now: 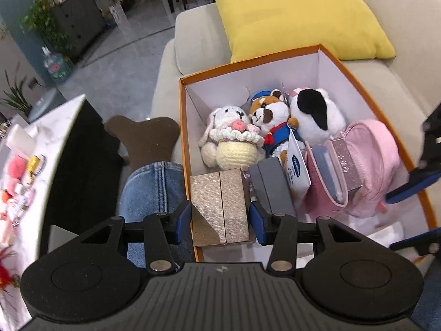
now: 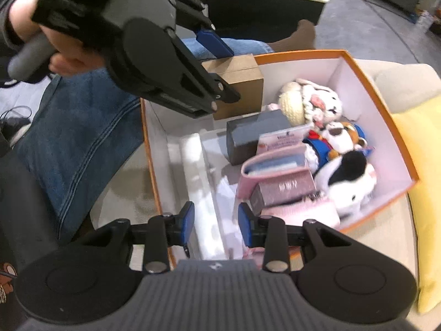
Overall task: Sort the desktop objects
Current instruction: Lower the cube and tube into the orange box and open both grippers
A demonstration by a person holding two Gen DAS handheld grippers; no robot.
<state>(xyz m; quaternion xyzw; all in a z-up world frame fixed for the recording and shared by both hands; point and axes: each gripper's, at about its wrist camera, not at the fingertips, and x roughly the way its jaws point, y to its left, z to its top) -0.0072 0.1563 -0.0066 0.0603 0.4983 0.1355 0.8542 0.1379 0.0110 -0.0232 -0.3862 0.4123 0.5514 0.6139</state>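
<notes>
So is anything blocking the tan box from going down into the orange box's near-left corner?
Nothing visible does. The left gripper holds the tan box at the orange box wall; the grey box sits just right of it, the crochet bunny beyond. The floor beneath is hidden.

An orange box [image 1: 366, 88] with a white inside holds a champagne-gold ribbed case [image 1: 220, 207], a grey case [image 1: 273, 187], a pink pouch [image 1: 369, 162] and a black-and-white plush [image 1: 317, 113], beside a yellow cushion [image 1: 297, 13].
</notes>
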